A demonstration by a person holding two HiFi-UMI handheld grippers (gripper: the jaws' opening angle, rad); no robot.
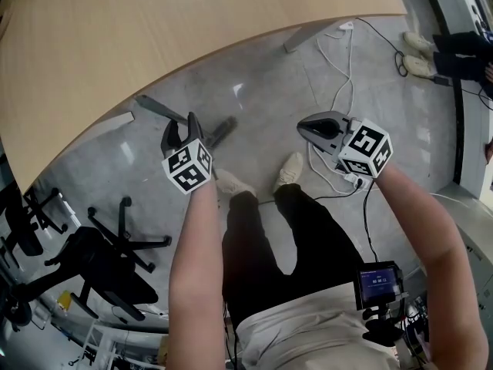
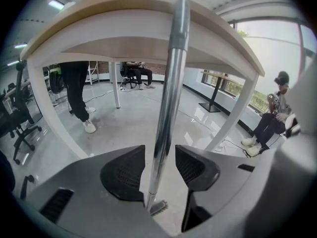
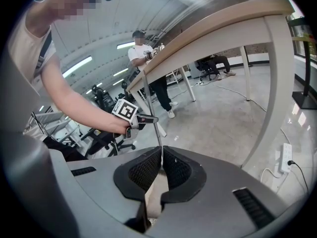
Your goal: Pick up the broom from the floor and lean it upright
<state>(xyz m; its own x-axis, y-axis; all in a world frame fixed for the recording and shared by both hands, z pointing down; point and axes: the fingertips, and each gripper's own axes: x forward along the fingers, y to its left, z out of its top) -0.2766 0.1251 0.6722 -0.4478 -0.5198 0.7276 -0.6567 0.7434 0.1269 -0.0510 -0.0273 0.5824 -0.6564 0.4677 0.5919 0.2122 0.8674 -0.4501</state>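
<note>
The broom stands upright, its silver handle [image 2: 168, 88] leaning against the edge of the pale wooden table [image 2: 148, 14] and its brush end [image 2: 158, 207] on the floor. My left gripper [image 2: 159, 170] is open, with the handle running between its pads; a gap shows on each side. From the right gripper view the handle [image 3: 151, 108] is a thin line passing the left gripper [image 3: 143, 118]. In the head view the left gripper [image 1: 183, 128] sits at the table's edge [image 1: 154, 37]. My right gripper [image 3: 161, 165] is shut and empty, held off to the right [image 1: 317, 126].
A black office chair [image 1: 100, 260] stands at the lower left. White cables and a power strip [image 1: 343, 172] lie on the floor to the right. Table legs [image 2: 47, 108] frame the space under the table. One person stands behind the table [image 2: 74, 83] and another sits at the right [image 2: 275, 115].
</note>
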